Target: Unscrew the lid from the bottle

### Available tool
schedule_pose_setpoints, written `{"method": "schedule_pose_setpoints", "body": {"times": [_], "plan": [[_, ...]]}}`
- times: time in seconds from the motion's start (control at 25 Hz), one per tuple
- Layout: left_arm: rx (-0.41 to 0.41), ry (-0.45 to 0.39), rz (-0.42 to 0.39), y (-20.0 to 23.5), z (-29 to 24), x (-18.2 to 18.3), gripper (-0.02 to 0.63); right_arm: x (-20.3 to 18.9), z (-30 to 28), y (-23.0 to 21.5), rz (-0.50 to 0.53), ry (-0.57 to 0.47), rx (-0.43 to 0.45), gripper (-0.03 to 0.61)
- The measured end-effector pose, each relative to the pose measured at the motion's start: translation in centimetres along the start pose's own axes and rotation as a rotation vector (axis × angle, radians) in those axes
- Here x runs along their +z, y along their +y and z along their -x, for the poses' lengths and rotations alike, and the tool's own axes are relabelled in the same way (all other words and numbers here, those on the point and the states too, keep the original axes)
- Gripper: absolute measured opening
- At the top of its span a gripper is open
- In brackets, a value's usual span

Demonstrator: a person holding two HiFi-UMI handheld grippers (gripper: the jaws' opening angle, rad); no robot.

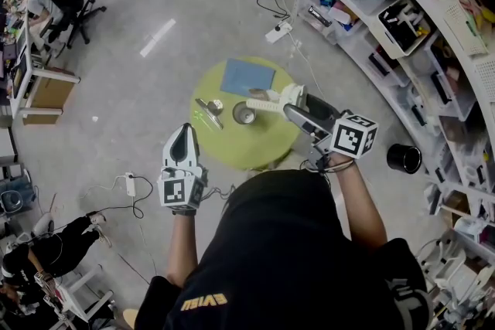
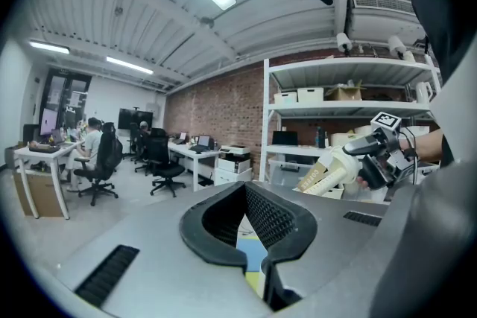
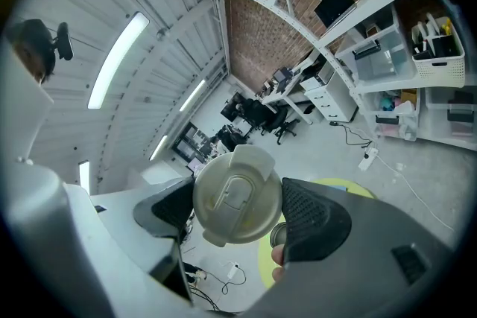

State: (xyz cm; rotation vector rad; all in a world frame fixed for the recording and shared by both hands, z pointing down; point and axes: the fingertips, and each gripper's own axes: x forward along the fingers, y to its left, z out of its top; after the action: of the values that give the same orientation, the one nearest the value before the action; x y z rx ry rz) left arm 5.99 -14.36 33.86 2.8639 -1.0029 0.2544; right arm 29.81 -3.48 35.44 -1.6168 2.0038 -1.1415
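A cream bottle (image 1: 272, 103) hangs lying level above the green round table (image 1: 232, 151), with my right gripper (image 1: 298, 113) shut on its lid end. In the right gripper view the round cream lid (image 3: 237, 196) faces the camera, and the two dark pads (image 3: 317, 220) press on its sides. The left gripper view shows the bottle (image 2: 332, 173) tapering away from the right gripper (image 2: 373, 156). My left gripper (image 1: 184, 134) is held apart to the left, at the table's near edge. Its jaws (image 2: 250, 194) are shut with nothing between them.
On the table lie a blue sheet (image 1: 247, 77), a metal cup (image 1: 244, 113) and a small metal piece (image 1: 214, 106). Shelves with bins (image 1: 402, 19) curve along the right. A black cup (image 1: 404, 158) and a power strip (image 1: 278, 32) are on the floor.
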Motion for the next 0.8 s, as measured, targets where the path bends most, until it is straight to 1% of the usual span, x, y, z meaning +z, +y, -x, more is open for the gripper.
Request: {"method": "schedule_pose_setpoints", "body": {"times": [0.2, 0.52, 0.68, 0.8], "plan": [[-0.017, 0.009, -0.015, -0.2, -0.1, -0.3, 0.018, -0.1, 0.1, -0.1, -0.01, 0.007, -0.008, 0.371], [-0.017, 0.008, 0.006, -0.5, -0.1, -0.4, 0.018, -0.1, 0.2, -0.3, -0.013, 0.011, -0.02, 0.371], [-0.019, 0.03, 0.054, -0.8, 0.0, -1.1, 0.018, -0.2, 0.3, -0.2, -0.008, 0.033, -0.037, 0.371], [-0.048, 0.031, 0.078, -1.3, -0.8, -1.9, 0.018, -0.2, 0.2, 0.0, 0.012, 0.059, -0.049, 0.371]]}}
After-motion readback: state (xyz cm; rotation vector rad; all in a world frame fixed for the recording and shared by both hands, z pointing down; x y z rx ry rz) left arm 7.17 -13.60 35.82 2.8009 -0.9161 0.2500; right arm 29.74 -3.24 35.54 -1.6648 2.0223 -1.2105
